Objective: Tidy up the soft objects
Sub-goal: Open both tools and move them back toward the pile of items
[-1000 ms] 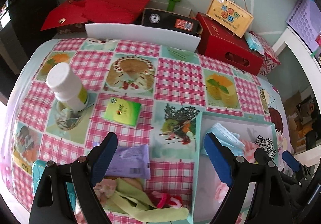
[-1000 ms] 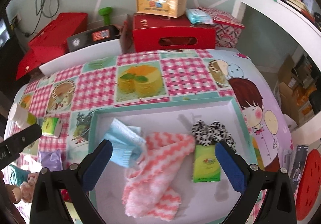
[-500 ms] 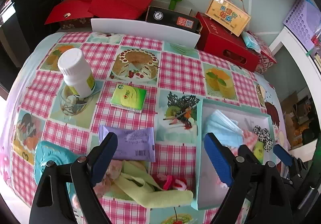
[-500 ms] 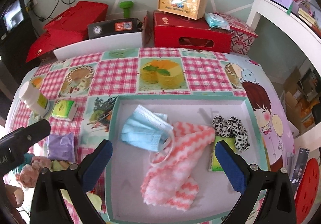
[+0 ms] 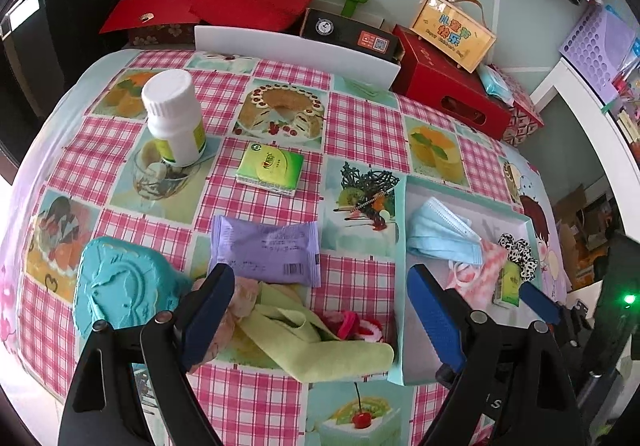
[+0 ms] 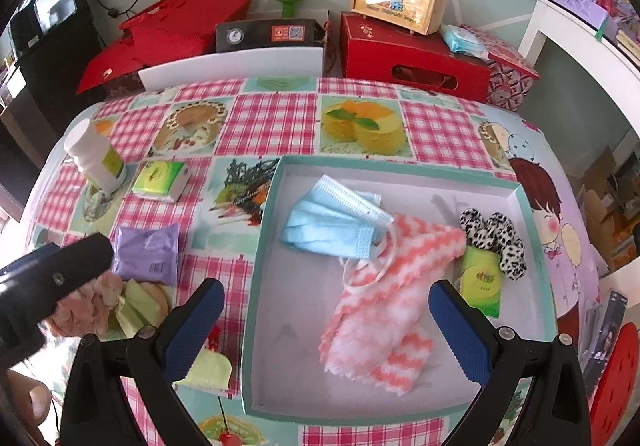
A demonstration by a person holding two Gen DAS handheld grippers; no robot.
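Note:
My left gripper [image 5: 320, 286] is open above a heap of soft things: a green cloth [image 5: 320, 342], a pink plush piece [image 5: 240, 302] and a red-pink fuzzy item [image 5: 356, 326]. A purple packet [image 5: 266, 250] lies just beyond the heap. My right gripper [image 6: 326, 294] is open over the teal tray [image 6: 264, 246], holding nothing. In the tray lie a blue face mask [image 6: 332, 222], a pink-white zigzag cloth [image 6: 380, 306], a leopard scrunchie [image 6: 496, 238] and a green tissue pack [image 6: 482, 282]. The left gripper [image 6: 60, 274] shows at the right wrist view's left edge.
A second green tissue pack [image 5: 270, 166] and a white bottle [image 5: 174, 114] stand further back on the checked tablecloth. A teal embossed object [image 5: 116, 286] sits at the near left. Red boxes [image 5: 448, 94], a black box and a wooden case line the far edge.
Both grippers have drawn back toward the near edge, so more of the table shows. The teal object has come into the left view. Both stay open and nothing was picked up.

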